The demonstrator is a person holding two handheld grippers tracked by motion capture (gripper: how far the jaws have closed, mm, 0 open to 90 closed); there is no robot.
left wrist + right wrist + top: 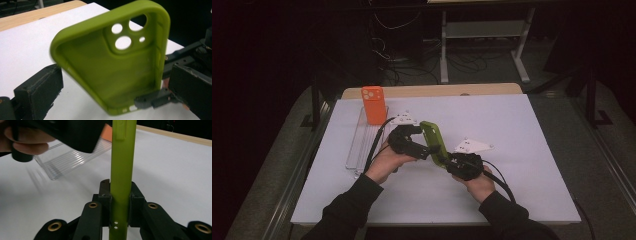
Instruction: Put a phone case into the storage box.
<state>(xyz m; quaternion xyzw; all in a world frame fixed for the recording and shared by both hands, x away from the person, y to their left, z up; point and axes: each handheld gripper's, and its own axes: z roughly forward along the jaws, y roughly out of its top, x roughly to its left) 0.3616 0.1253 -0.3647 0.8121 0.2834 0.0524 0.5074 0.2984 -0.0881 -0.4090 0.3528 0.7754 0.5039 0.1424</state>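
The green phone case (434, 142) is held up off the white counter (512, 150), between the two hands near the middle, standing on its narrow end. The right claw (120, 202) is clamped on the bottom edge of the case: in the right gripper view both pads press the thin wall from either side, with the charging-port holes just below them. The left claw (110, 87) is apart, its two jaws standing wide on either side of the case's open inner face without touching it, camera cut-outs toward the top.

The step in hand looks like a handover or a joint grip on the case, with the left claw lined up to take hold. An orange phone (374, 104) stands upright at the far end of a clear plastic tray (357, 145) on the left of the counter, so fitting the case to that phone is probably the goal. The next move calls for the left claw to close on the case's long sides squarely, without bending the soft wall, before the right lets go.
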